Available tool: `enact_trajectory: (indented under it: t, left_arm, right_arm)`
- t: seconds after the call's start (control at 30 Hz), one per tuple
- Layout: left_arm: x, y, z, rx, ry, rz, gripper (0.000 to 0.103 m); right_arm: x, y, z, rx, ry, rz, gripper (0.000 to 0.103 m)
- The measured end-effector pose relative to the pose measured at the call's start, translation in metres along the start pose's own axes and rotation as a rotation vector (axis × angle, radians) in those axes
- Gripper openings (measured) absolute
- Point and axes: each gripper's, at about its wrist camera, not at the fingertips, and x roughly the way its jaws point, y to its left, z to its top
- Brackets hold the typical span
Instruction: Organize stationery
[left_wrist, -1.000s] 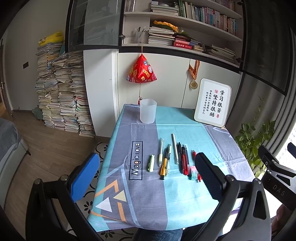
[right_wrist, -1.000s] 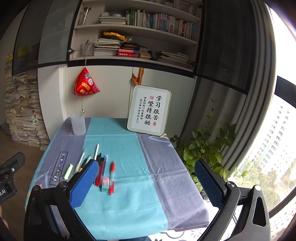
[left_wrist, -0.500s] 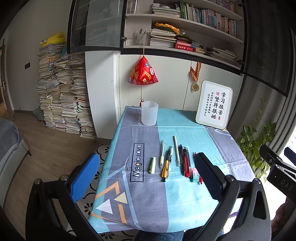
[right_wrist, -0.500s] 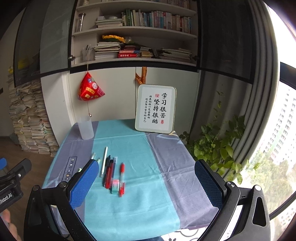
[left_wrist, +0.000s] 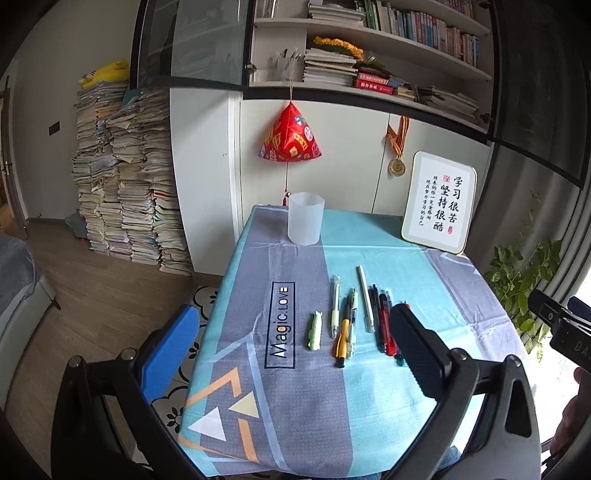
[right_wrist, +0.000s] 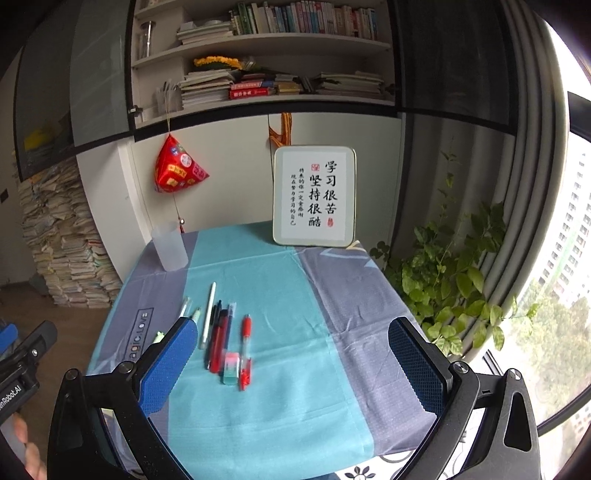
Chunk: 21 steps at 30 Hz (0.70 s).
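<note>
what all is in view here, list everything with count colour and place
cup: 1, frosted clear, back left of table, upright
pens: a row, exact count unclear, white, black, red, orange, clear; lying mid-table
red pen: 1, right end of row
eraser: 1, pink and green, beside the red pen
green clip-like item: 1, left end of row
framed calligraphy: 1, white, back right of table
tablecloth: 1, teal and grey
red ornament: 1, hanging from cabinet
medal: 1, gold
plant: green, right
paper stacks: left, on the floor
left claw: open, empty
right claw: open, empty

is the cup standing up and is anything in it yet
Upright and empty: the cup stands on its base at the table's far edge, nothing showing through its walls. The pens all lie flat on the cloth.
</note>
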Motion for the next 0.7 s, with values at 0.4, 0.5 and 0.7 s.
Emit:
enact_trajectory:
  t: [0.4, 0.5, 0.7]
  left_arm:
    - [0.112, 0.004, -0.032, 0.014, 0.221, -0.043, 0.09]
    - [0.136, 0.001, -0.036, 0.04, 0.25, -0.033, 0.09]
    - [0.173, 0.006, -0.049, 0.063, 0.347, -0.064, 0.066]
  right_arm:
    - [0.107, 0.017, -0.02, -0.026, 0.188, 0.032, 0.103]
    - [0.121, 0.017, -0.021, -0.019, 0.2, 0.038, 0.103]
    - [0.136, 0.011, -0.013, 0.018, 0.203, 0.044, 0.103]
